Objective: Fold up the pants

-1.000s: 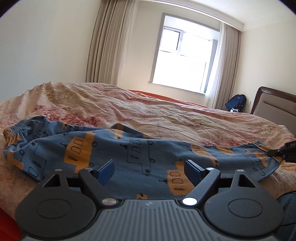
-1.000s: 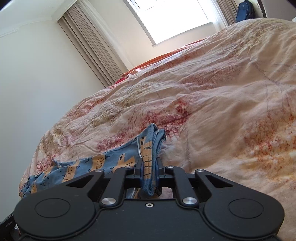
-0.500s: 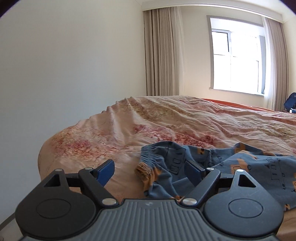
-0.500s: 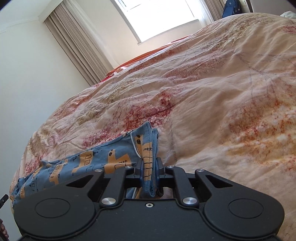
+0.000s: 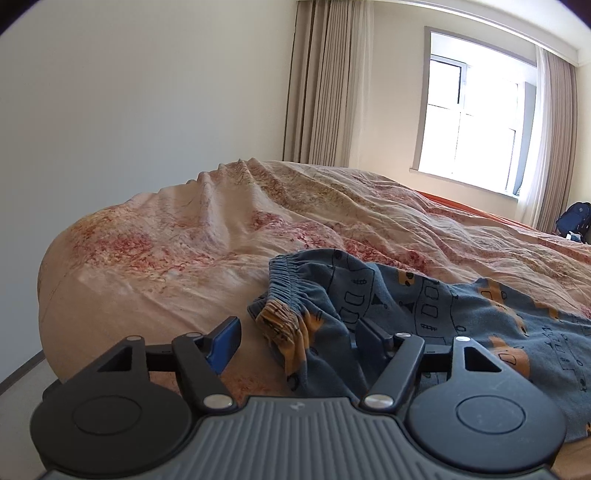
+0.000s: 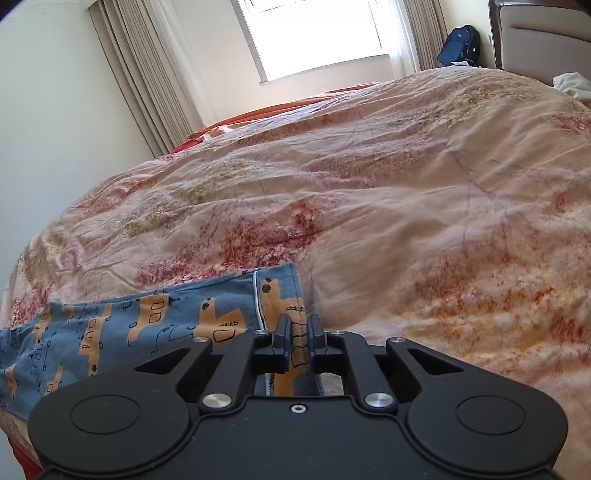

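Note:
The blue pants (image 5: 436, 314) with orange vehicle prints lie on the bed, stretched left to right. In the left wrist view their gathered elastic waistband (image 5: 284, 291) bunches up just ahead of my left gripper (image 5: 295, 338), which is open with the waistband corner between its fingers, not pinched. In the right wrist view my right gripper (image 6: 298, 330) is shut on the hem of the pants (image 6: 147, 325), and the leg lies flat to its left.
A rumpled pink floral quilt (image 6: 406, 192) covers the whole bed. The bed's left corner (image 5: 59, 258) drops off to the floor near the wall. A window, curtains, a blue backpack (image 6: 460, 44) and a headboard (image 6: 543, 26) stand at the far side.
My left gripper has swung left from the middle of the pants to the waistband end and closed in on it. My right gripper has kept its hold on the hem, which now lies flatter.

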Motion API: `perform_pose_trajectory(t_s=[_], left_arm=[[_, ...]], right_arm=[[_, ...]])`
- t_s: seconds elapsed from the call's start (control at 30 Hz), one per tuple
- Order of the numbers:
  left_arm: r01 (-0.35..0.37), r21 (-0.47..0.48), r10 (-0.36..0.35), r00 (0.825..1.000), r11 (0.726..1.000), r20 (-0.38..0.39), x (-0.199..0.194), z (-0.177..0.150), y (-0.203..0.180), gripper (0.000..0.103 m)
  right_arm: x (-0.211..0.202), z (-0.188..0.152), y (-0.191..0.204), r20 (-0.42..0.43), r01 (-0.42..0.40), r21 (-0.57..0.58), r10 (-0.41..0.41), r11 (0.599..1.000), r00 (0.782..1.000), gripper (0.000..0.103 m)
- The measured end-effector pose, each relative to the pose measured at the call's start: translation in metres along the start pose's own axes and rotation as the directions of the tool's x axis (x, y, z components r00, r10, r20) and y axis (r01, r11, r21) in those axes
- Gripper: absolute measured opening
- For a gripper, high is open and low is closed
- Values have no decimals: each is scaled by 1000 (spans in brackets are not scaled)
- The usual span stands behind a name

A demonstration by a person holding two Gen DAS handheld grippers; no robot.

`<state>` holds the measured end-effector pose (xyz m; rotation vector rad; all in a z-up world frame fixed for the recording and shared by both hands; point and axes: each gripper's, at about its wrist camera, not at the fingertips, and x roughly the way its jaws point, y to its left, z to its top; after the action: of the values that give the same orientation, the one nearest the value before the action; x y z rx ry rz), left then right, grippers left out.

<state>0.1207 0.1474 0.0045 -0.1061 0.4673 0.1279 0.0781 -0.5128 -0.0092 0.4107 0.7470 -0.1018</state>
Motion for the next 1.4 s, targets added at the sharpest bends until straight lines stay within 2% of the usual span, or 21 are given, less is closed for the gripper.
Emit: perform_pose_trajectory(t_s=[0.03,0.07,0.1,0.13,0.17,0.23,0.27,0.33,0.43,0.57,0.7,0.73,0.8,0.83,0.87,1.0,1.07,1.17,1.27,1.3,1.4], left_arm=[[-1,2,1,1000,1000,-4,1,1,1,61],[4,6,-4,1000,1000,-8,2,2,1,48],[11,12,-11,1000,1000,-10,3,3,1,46],[7,20,-7,1000,1000,-6,3,4,0,40],[5,33,-5,1000,999,-1,3,6,0,27],[1,72,-2,1000,997,7,4,10,-3,15],[-1,89,0,1000,996,17,4,12,-4,15],[-12,142,7,999,990,34,4,16,-10,14],[-61,223,54,998,973,37,11,16,-19,13],[-110,226,111,994,968,11,23,9,-14,12],[-103,244,104,995,964,10,21,6,-13,13],[-85,250,86,996,964,6,17,7,-15,17],[-59,253,55,998,966,22,3,10,-21,43],[-42,257,32,999,966,40,-5,11,-27,68],[-28,266,14,998,964,55,-11,12,-33,77],[75,345,-102,993,935,61,-26,20,-71,78],[131,373,-161,986,918,49,-25,21,-95,86],[216,436,-231,973,874,-19,-5,23,-140,87],[266,475,-251,963,839,-96,29,26,-176,86],[282,478,-257,959,832,-119,41,27,-184,85],[319,481,-253,947,817,-198,82,30,-201,68]], right_arm=[[2,-1,0,-7,6,2,-6,1000,1000,28],[4,-1,0,-14,20,-1,-20,1000,1000,38],[5,-1,1,-16,35,-4,-35,999,999,47],[6,0,1,-16,50,-9,-50,999,999,50],[5,1,1,-12,61,-9,-61,998,998,56],[2,6,3,6,80,-9,-80,997,997,67],[-1,7,5,17,81,-14,-81,997,997,73],[-6,10,12,35,77,-34,-75,996,997,77],[-11,8,26,49,49,-74,-45,996,998,86],[-16,-2,44,48,-8,-99,13,995,999,89],[-21,-9,62,51,-73,-116,79,991,996,91],[-23,-10,67,56,-91,-118,99,989,994,92],[-25,-12,78,63,-145,-117,153,983,986,97],[-25,-13,85,62,-179,-117,187,977,980,98],[-24,-14,92,56,-209,-120,217,970,975,100],[-13,-15,125,20,-301,-149,308,942,951,102],[-2,-16,141,-15,-333,-156,334,930,942,102],[14,-23,158,-50,-357,-133,353,925,934,102],[27,-32,161,-69,-386,-76,381,919,922,102],[30,-35,160,-73,-390,-58,385,919,920,102],[39,-46,152,-87,-374,-47,370,926,925,102]])
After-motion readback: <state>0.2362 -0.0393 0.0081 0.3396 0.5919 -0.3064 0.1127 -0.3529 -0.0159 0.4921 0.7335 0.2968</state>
